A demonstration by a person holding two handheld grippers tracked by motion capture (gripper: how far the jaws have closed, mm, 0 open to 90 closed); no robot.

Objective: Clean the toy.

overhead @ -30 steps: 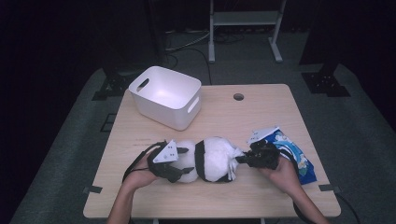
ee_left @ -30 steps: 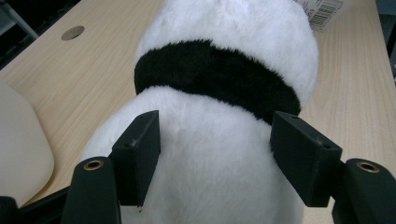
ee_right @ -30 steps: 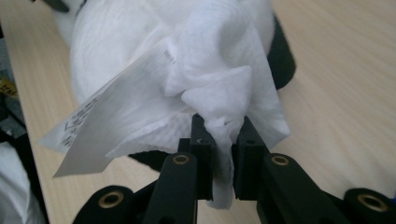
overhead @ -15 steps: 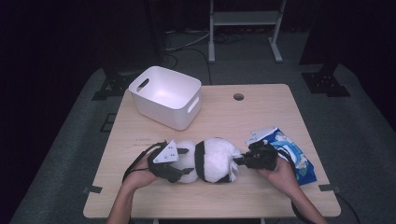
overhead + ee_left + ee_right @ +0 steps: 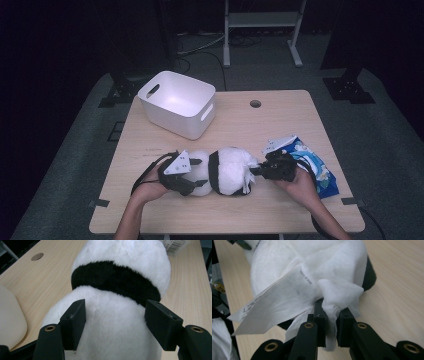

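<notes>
The left gripper's fingers [image 5: 75, 322] are pressing in on both flanks of the plush panda [image 5: 220, 171], gripping its white body just short of the black band. The right gripper's fingers [image 5: 319, 322] are nearly together, pinching a bunched white wipe [image 5: 334, 295] against the panda's other end.

The right gripper view is showing what the high view is blurring: a stiff white label [image 5: 274, 302] with small print is sticking out from under the wipe. The left gripper view is giving a close look at the fur and the black band, with a barcode tag [image 5: 175, 245] peeking beyond the panda's far end. The high view is laying out the whole bench [image 5: 280, 125].

The panda is lying on its side near the bench's front edge, long axis running left to right, between the left gripper [image 5: 192, 175] and the right gripper [image 5: 257, 170].

Counting: one panda, one wipe, one white bin [image 5: 200, 117] behind the panda towards the bench's back left, and one blue packet [image 5: 315, 165] just right of the panda, partly under the right hand [image 5: 300, 182].
</notes>
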